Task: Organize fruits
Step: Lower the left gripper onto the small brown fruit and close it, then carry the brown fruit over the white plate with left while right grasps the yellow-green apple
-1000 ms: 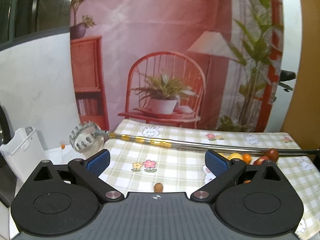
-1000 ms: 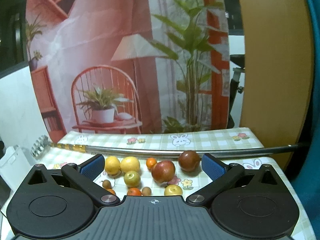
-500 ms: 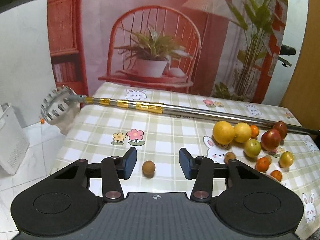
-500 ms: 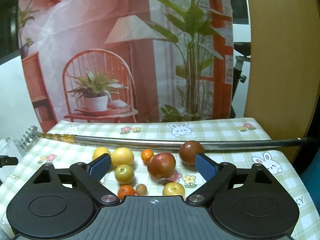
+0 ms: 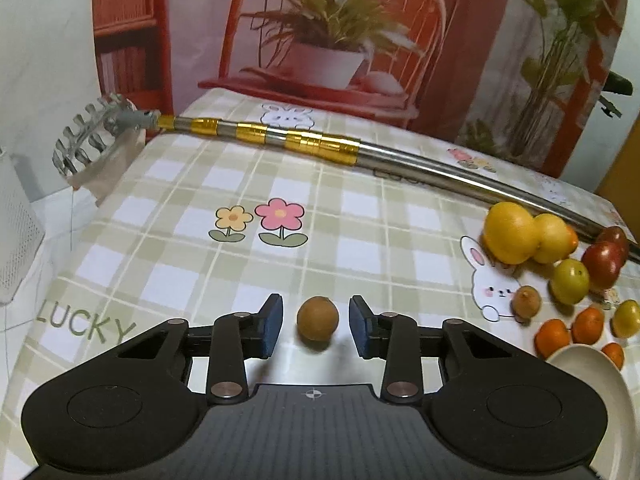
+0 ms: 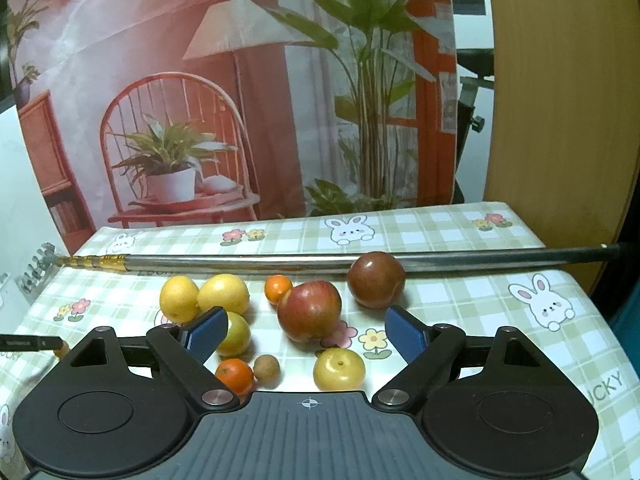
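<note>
1. Between the blue-padded fingers of the left gripper sits a small round brown fruit on the green-and-white checked tablecloth; a narrow gap shows on each side of it, so the jaws are spread and not yet touching it.
2. Right of that fruit, well apart, lies the main cluster: two yellow citrus fruits touching each other, a greenish-yellow round fruit, a second small brown fruit and several small orange mandarins.
3. At the lower right edge of the left wrist view, a white bowl's rim shows just beside the mandarins.
4. Behind the cluster a long metal pole with gold bands lies across the table, its pronged head overhanging the left edge.
5. Over the cluster, the right gripper hangs released, its jaws wide apart and empty, with a large red apple and a yellow round fruit seen between them.
6. A dark red round fruit rests against the pole.
</note>
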